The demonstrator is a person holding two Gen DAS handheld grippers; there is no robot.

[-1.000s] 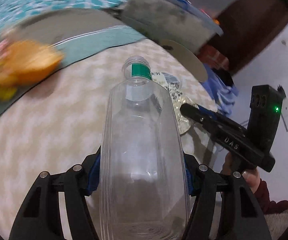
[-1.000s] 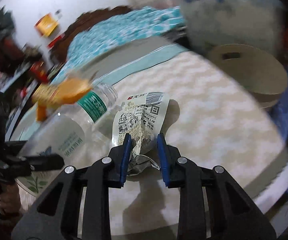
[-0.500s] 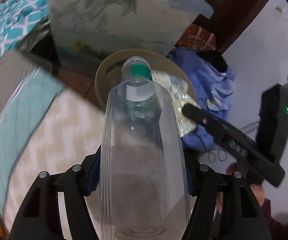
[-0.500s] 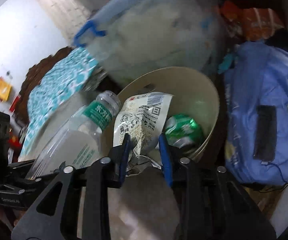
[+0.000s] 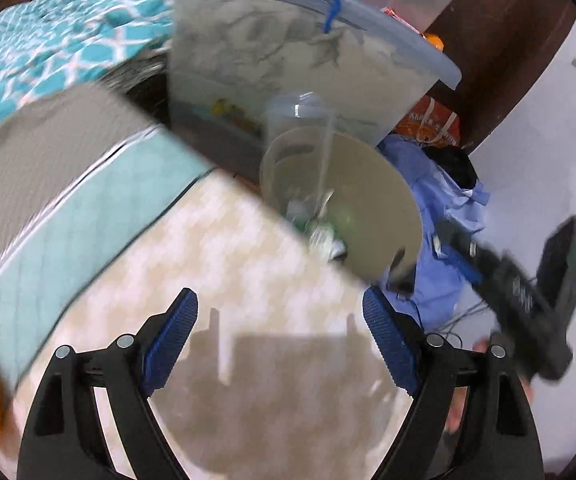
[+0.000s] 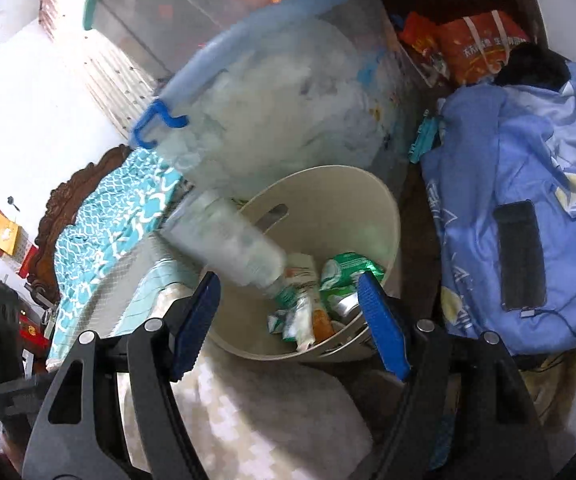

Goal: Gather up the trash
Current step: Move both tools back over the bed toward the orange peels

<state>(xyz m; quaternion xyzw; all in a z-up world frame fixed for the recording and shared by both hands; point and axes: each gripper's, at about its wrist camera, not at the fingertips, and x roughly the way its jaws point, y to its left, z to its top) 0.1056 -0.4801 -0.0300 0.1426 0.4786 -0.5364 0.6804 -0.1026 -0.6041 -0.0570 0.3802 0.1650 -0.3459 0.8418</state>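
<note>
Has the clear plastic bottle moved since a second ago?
Yes. The bottle has left the left gripper, whose jaws have just been opening, and is tipping neck-first into the beige bin.

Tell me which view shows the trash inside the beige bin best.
The right wrist view: it looks down into the beige bin, showing the clear bottle, wrappers and a green can. The left wrist view shows only a blurred glimpse of them past the table edge.

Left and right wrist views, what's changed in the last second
Both grippers swung from the table to the beige bin and their jaws have just been opening. The left gripper let go of the clear bottle, now tipping neck-first into the bin; the right gripper dropped the wrapper in. The green can stayed inside.
</note>
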